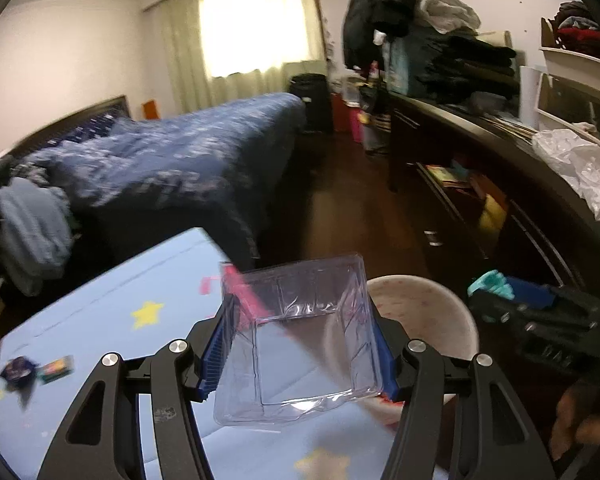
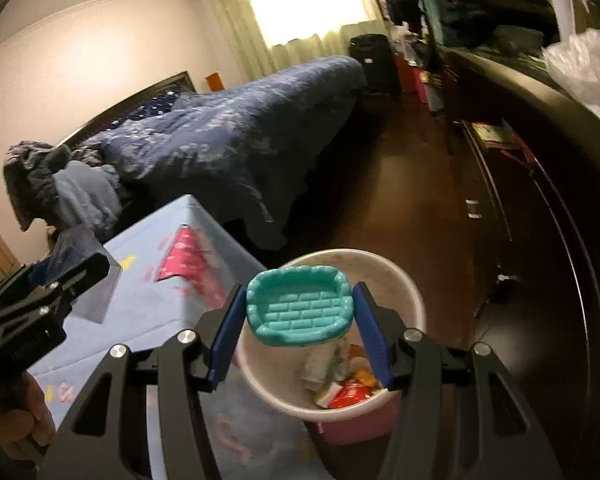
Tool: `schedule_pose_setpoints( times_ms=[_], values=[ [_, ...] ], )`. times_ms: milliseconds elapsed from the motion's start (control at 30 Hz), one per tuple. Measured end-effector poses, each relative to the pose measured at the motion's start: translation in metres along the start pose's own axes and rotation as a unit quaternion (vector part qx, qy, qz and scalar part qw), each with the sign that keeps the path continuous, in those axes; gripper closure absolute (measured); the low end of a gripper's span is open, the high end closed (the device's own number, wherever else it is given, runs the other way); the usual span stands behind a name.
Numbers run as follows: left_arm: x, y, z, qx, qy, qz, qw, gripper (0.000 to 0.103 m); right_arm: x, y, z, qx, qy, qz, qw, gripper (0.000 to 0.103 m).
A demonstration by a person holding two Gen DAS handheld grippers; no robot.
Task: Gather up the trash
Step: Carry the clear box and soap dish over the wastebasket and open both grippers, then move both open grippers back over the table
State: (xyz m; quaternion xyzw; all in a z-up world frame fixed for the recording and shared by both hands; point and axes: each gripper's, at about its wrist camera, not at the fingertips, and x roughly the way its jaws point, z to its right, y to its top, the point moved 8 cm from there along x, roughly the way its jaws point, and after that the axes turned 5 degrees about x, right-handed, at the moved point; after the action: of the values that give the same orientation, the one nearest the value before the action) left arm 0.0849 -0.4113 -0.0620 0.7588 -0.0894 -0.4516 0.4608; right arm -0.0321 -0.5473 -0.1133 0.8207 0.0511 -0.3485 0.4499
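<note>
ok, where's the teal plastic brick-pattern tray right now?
In the right wrist view, the teal plastic brick-pattern tray is clamped in the right gripper, just above the white-rimmed pink trash bin, right of the light blue table.

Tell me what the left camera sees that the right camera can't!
Only the left wrist view shows the two wrappers on the blue table.

Only the right wrist view shows the trash inside the bin.

Both show the bin, the bed, the clear box in the left gripper, and the teal tray in the right gripper.
</note>
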Motion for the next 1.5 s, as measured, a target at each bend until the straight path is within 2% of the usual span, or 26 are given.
schedule_pose_setpoints(
  times_ms=[133, 300, 533, 733, 833, 1167, 1400, 1500],
  values=[
    [0.025, 0.009, 0.021, -0.003, -0.043, -0.009, 0.9990, 0.043, 0.019, -0.003, 0.012, -0.002, -0.004, -0.011, 1.000, 0.048],
    [0.047, 0.015, 0.038, -0.014, -0.078, -0.025, 0.9966, 0.043, 0.037, -0.009, 0.018, -0.005, -0.010, -0.018, 1.000, 0.048],
    [0.060, 0.021, 0.046, -0.016, -0.094, -0.033, 0.9949, 0.039, 0.049, -0.007, 0.022, -0.006, -0.013, -0.018, 1.000, 0.048],
    [0.065, 0.030, 0.051, -0.017, -0.102, -0.028, 0.9943, 0.031, 0.056, -0.007, 0.020, -0.014, -0.011, -0.019, 1.000, 0.047],
    [0.063, 0.035, 0.051, -0.016, -0.103, -0.021, 0.9943, 0.027, 0.058, -0.006, 0.020, -0.015, -0.011, -0.020, 1.000, 0.043],
    [0.043, 0.031, 0.024, -0.039, -0.089, -0.006, 0.9952, 0.022, 0.046, -0.004, 0.013, -0.013, -0.003, -0.015, 1.000, 0.039],
    [0.002, 0.015, -0.022, -0.071, -0.049, 0.017, 0.9961, 0.016, 0.021, -0.006, -0.021, -0.029, 0.025, -0.010, 0.999, 0.034],
    [-0.017, 0.004, -0.045, -0.081, -0.014, 0.024, 0.9963, 0.012, 0.013, -0.009, -0.040, -0.036, 0.041, -0.012, 0.998, 0.032]
  ],
)
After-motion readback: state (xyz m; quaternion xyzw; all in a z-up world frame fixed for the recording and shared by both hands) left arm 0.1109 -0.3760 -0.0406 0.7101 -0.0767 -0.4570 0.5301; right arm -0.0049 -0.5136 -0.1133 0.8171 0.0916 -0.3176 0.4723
